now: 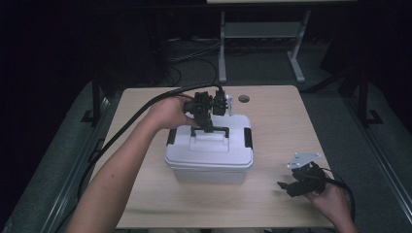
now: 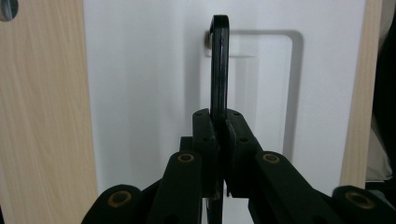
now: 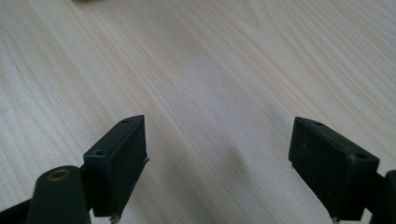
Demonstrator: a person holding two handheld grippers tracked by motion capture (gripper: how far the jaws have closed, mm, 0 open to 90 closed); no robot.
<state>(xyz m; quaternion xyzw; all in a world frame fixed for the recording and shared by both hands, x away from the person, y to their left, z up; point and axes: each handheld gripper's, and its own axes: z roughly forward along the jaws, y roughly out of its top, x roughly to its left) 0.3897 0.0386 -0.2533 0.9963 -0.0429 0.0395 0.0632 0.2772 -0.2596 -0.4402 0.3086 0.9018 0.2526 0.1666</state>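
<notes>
Because the black handle is rigid and narrow, it is the sound grasp point on the white box, judged bulky yet liftable, mid-table. Left gripper clamps it; right gripper, at four o'clock, gapes empty.

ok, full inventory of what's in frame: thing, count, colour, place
box: 1, white, lid on, centre of table
handle: 1, black, on box lid, raised, clamped in left gripper
latches: 2, black, one at each end of the lid
table: 1, light wood, under everything
hole: 1, round, far edge of table
frame legs: pale grey, on floor beyond table
left gripper: 1, black, above box, shut on handle, cable trailing left
right gripper: 1, black, grey plate on top, near right of table, jaws open, nothing between
forearms: 2, bare, coming in from bottom edge
</notes>
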